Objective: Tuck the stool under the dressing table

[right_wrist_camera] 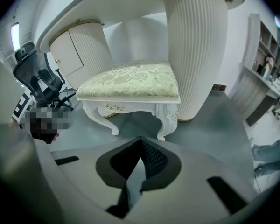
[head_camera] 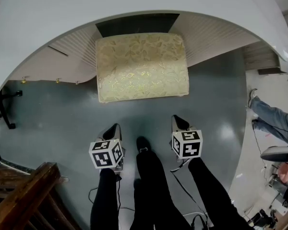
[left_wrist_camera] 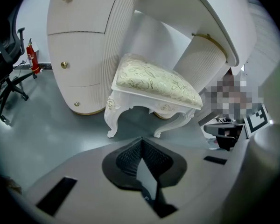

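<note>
The dressing table (head_camera: 134,4) fills the far side of the room, its broad white surface curving round in an arc above two ribbed pedestals, the left one (left_wrist_camera: 84,41) fitted with drawers and small gold knobs. Beneath it spreads a grey, faintly glossy floor (head_camera: 53,114). The stool (head_camera: 141,66) stands on that floor in the opening between the pedestals, its pale gold, leaf-patterned cushion in full sight from above, just in front of the edge of the table top. Seen from low down it has carved white legs (left_wrist_camera: 113,120), and its right side sits just beside the right pedestal (right_wrist_camera: 196,50). At the lower left, close by the person, is a piece of dark wooden furniture (head_camera: 19,195). A black office chair (right_wrist_camera: 39,80) stands off to the left, well apart from the stool. On the right another person's legs in jeans (head_camera: 273,119) stretch across the lighter floor. The person stands facing the stool in dark trousers, holding both tools low and pointed at it, neither touching it. The left tool (head_camera: 116,127) has its jaws brought together to a point with nothing between them, and the right tool (head_camera: 178,121) is closed and empty in the same way. Each carries its marker cube, left (head_camera: 105,153) and right (head_camera: 187,143). A small red fire extinguisher (left_wrist_camera: 32,57) stands by the wall beyond the chair.
</note>
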Motion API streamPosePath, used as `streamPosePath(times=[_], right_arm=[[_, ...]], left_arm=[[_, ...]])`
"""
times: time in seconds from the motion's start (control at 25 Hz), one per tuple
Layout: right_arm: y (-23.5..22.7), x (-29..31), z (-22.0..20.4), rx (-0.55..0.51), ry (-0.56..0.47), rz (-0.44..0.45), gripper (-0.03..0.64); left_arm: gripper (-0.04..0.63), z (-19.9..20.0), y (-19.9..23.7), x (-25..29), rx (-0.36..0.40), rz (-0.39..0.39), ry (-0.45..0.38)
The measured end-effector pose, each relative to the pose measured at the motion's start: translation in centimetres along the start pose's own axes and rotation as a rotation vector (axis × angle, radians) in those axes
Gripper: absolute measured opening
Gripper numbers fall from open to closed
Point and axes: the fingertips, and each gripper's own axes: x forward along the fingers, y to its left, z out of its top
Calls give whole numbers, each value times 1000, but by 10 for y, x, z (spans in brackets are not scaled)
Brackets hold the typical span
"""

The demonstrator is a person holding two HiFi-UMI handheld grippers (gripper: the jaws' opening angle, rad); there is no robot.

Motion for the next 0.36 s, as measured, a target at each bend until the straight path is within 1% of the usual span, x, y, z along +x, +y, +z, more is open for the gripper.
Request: streamPosePath(times=[0.36], right_arm=[[2, 0, 2, -10, -6, -1, 3]], left_arm=[[8, 3, 4, 0, -5, 9, -8]])
